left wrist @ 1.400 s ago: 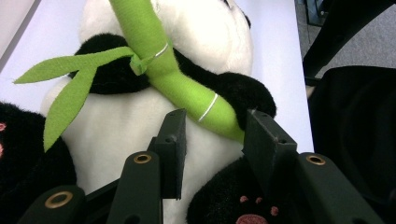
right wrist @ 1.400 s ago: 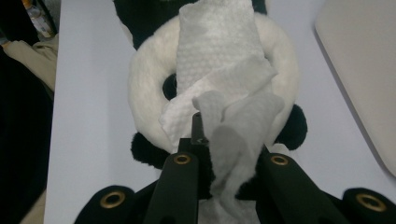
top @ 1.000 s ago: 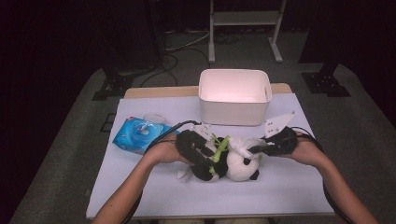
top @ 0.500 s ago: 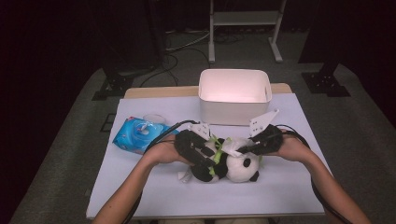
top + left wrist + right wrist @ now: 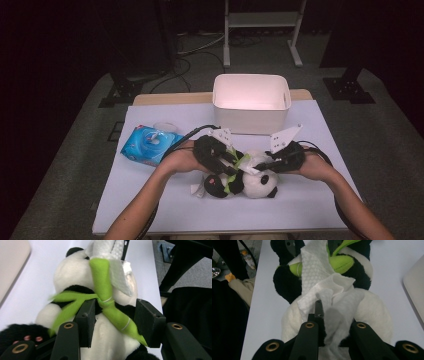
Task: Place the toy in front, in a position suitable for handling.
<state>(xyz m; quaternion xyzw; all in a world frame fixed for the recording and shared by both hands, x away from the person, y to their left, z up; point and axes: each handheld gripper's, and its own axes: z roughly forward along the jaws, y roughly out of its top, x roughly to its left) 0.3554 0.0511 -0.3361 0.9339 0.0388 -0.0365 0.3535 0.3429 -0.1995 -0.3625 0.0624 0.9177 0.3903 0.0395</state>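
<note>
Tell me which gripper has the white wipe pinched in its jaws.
The right gripper pinches the white textured wipe; the left gripper straddles the plush panda's green bamboo stalk instead.

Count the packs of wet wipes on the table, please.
1. The blue pack lies at the table's left side, left of the panda and in front-left of the white bin. None seems hidden.

High view overhead facing forward, gripper views close, sharing panda

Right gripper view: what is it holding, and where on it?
The right gripper is shut on the white wipe, pinching its bunched lower end while the rest drapes over the panda toy.
</note>
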